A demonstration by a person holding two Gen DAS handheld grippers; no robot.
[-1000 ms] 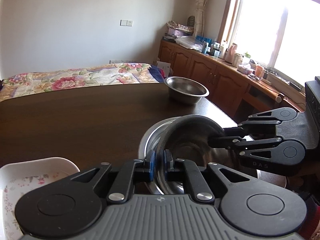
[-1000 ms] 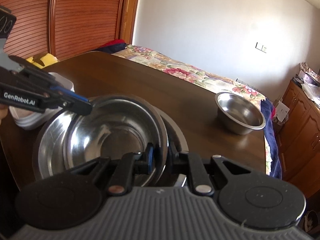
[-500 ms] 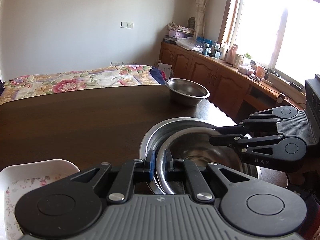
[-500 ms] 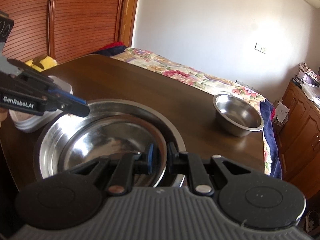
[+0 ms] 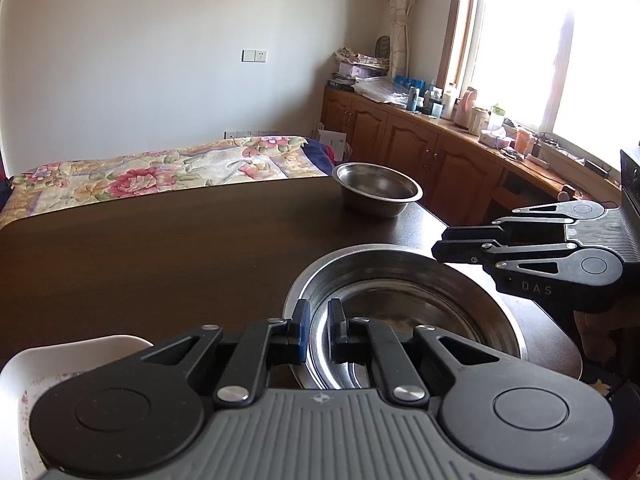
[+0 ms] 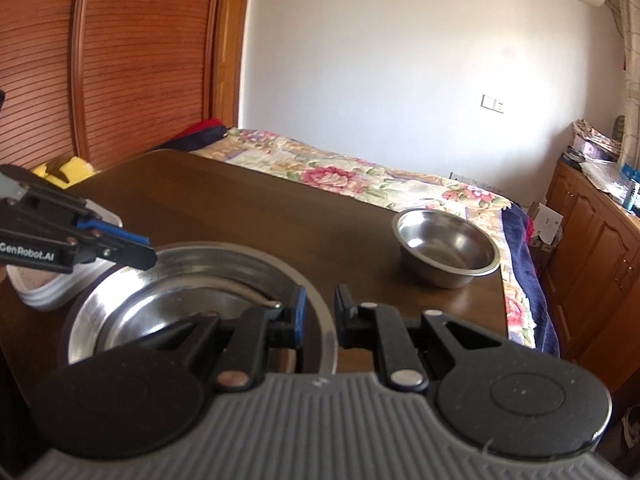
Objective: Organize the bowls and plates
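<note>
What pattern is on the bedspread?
Pink and red flowers on cream bedspread; clearest in the right wrist view.

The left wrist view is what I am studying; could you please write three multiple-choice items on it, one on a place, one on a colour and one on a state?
1. Where does the near steel bowl sit?
A. On the bed
B. Inside the larger steel basin
C. On the cabinet top

2. What colour is the dish at the lower left?
A. White
B. Green
C. Black

3. How does the far small steel bowl stand?
A. Upside down
B. On its side
C. Upright and empty

Answers:
1 B, its rim lies within the basin's wider rim.
2 A, its rim shows white, with a faint print inside.
3 C, its open mouth faces up and nothing shows inside.
</note>
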